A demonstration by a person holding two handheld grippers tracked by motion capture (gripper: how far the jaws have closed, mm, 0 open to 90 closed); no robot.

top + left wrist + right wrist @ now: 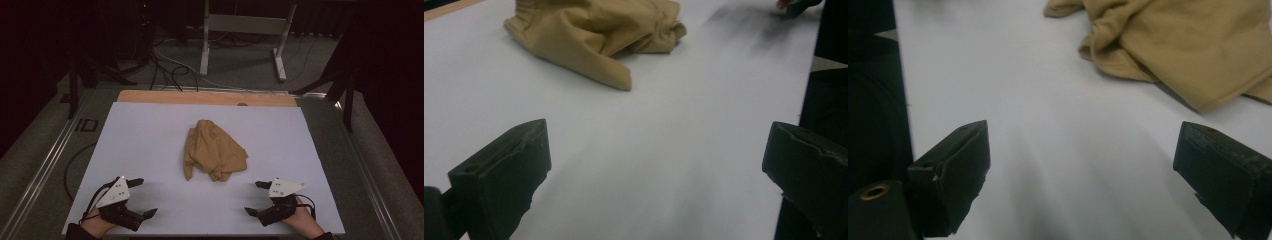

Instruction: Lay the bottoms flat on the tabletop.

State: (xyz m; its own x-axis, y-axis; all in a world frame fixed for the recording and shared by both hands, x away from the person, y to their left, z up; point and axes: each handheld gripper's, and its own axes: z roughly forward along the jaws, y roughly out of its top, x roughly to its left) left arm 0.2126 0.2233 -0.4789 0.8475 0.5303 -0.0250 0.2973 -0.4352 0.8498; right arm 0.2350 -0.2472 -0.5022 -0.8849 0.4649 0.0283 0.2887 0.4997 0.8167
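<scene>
The tan cloth (214, 150) lies untouched between the left claw (142, 197) and right claw (256, 197), both gaping wide, empty.

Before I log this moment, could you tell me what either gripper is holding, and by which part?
Nothing is held: the left gripper and right gripper stand open over the table, apart from the crumpled tan cloth.

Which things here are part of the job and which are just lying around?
Part of the job:
crumpled tan cloth
left gripper, open
right gripper, open
white table

Just lying around:
cables on the floor
white metal stand beyond the table
</scene>
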